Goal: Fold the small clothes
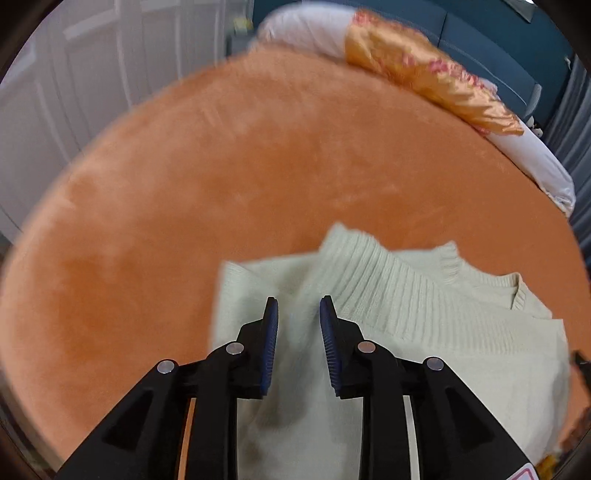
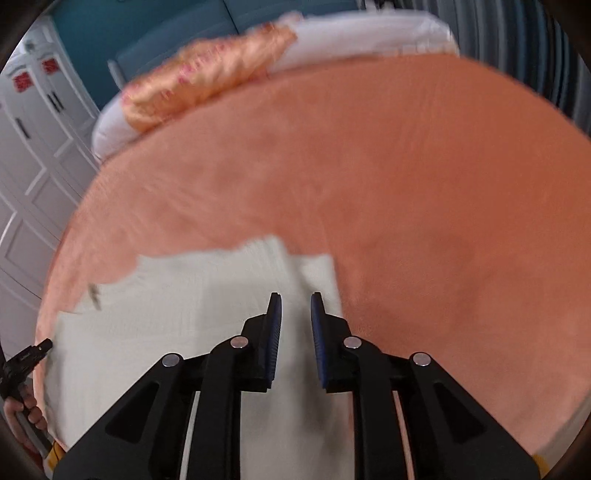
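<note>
A pale cream knit sweater lies on an orange fuzzy bed cover, with one ribbed sleeve folded across its body. My left gripper is open and empty, hovering over the sweater's left part. In the right wrist view the sweater fills the lower left. My right gripper is open and empty above the sweater's right edge, close to the orange cover. The left gripper and the hand holding it show at the far left edge of that view.
A white pillow with a gold satin cloth lies along the far edge of the bed; it also shows in the right wrist view. White cabinet doors stand to the left. A teal headboard is behind.
</note>
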A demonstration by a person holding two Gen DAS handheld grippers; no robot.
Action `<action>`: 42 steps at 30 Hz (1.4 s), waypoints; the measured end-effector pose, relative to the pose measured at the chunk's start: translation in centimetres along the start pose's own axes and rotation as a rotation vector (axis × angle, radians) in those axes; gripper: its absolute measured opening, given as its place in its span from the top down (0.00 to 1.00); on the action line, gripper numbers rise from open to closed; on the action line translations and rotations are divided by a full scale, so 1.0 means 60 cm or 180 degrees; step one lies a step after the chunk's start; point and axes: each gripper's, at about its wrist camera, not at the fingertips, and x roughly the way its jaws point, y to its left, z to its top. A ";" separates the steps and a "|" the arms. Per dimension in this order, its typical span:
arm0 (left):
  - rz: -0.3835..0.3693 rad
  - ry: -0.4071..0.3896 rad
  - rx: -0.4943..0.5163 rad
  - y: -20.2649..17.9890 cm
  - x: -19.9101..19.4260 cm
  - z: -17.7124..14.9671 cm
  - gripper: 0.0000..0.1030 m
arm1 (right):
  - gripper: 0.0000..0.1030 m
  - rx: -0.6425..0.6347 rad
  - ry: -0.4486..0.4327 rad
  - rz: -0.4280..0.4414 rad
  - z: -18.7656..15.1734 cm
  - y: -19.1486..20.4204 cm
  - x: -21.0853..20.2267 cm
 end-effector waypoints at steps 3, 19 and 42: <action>-0.0090 -0.0243 0.0216 -0.032 -0.083 -0.028 0.76 | 0.84 -0.0151 -0.0021 0.0361 -0.022 0.042 -0.047; -0.0071 0.0351 0.0556 -0.060 -0.086 -0.222 0.74 | 0.92 -0.0710 0.0698 0.0391 -0.228 0.109 -0.031; -0.0228 0.0320 -0.0308 0.076 -0.114 -0.245 0.89 | 0.95 -0.1190 0.0767 0.0730 -0.220 0.280 -0.069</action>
